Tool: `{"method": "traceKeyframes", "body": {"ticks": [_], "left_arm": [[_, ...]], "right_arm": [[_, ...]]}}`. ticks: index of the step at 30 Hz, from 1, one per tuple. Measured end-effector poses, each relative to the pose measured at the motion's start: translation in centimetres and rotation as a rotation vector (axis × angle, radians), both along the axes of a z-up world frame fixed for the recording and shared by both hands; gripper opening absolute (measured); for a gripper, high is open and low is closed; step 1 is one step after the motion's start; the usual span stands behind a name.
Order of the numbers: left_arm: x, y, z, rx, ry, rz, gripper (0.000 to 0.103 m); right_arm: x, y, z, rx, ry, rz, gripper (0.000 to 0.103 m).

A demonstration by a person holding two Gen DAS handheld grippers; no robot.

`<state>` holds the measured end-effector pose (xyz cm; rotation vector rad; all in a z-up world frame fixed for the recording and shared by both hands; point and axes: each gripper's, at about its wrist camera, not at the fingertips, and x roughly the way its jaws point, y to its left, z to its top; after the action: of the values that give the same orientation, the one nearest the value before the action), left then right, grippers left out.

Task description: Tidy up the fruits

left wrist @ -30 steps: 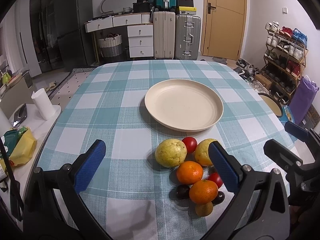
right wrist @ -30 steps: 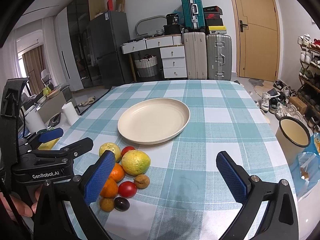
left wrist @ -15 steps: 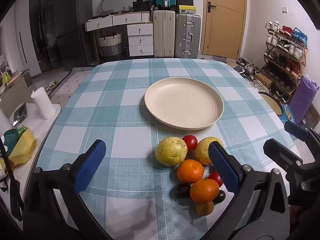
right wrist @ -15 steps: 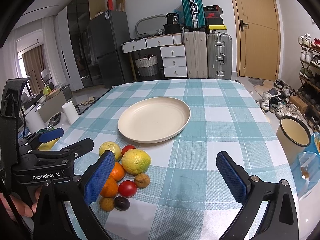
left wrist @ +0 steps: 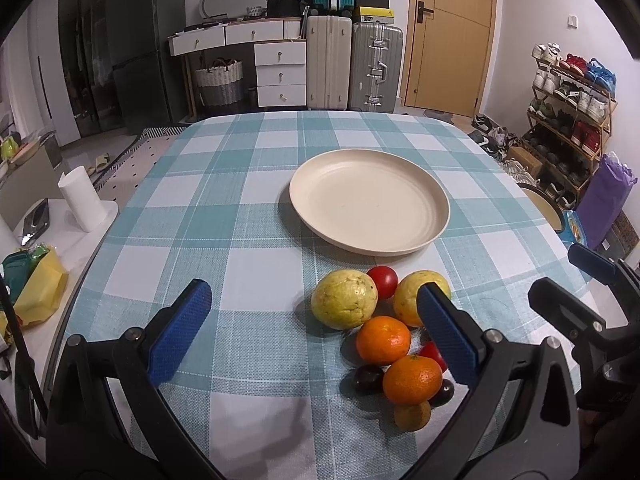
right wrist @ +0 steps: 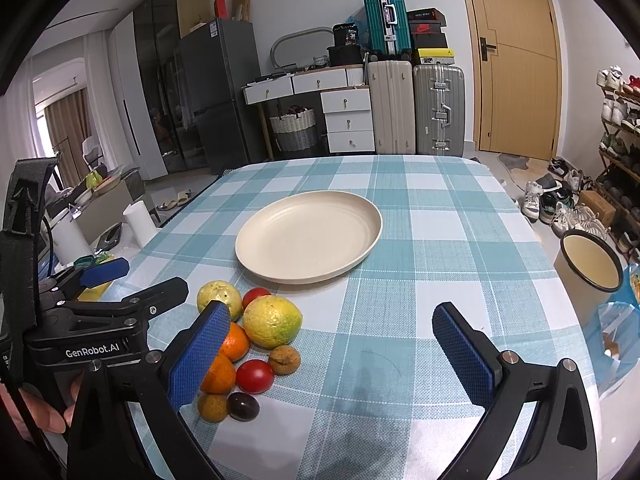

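Note:
An empty cream plate (left wrist: 368,206) (right wrist: 308,236) sits mid-table on the checked cloth. In front of it lies a cluster of fruit: two yellow-green guavas (left wrist: 344,305) (right wrist: 272,321), red tomatoes (left wrist: 383,276) (right wrist: 255,376), two oranges (left wrist: 383,339) (right wrist: 234,342), dark plums (left wrist: 367,378) (right wrist: 243,406) and small brownish fruits (right wrist: 284,360). My left gripper (left wrist: 316,334) is open and empty, just left of and above the cluster. My right gripper (right wrist: 340,356) is open and empty, right of the cluster. Each gripper shows in the other's view.
The table's right edge is near a cream bucket (right wrist: 592,264) on the floor and shoe racks (left wrist: 568,120). A paper roll (left wrist: 78,204) and yellow bag (left wrist: 40,292) sit off the table's left edge. Suitcases and drawers stand behind.
Both grippers have crept slightly forward toward the fruit; the view shifts only a little. Jaws stay open and no fruit has moved.

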<state>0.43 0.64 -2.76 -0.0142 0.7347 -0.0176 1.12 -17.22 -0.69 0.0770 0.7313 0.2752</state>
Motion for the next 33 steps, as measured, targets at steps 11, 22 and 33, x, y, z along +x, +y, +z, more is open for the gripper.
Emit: {"method": "traceKeyframes", "body": {"ticks": [11, 22, 33], "left_arm": [[1.2, 1.0, -0.8, -0.051, 0.052, -0.015, 0.102], [3.5, 3.1, -3.1, -0.160, 0.146, -0.039, 0.102], [6.6, 4.5, -5.5, -0.317, 0.239, -0.122, 0.093]], "right_arm": [[0.1, 0.1, -0.7, -0.001, 0.008, 0.004, 0.103], [1.0, 0.2, -2.0, -0.004, 0.044, 0.008, 0.103], [3.2, 0.0, -3.5, -0.004, 0.095, 0.005, 0.103]]}}
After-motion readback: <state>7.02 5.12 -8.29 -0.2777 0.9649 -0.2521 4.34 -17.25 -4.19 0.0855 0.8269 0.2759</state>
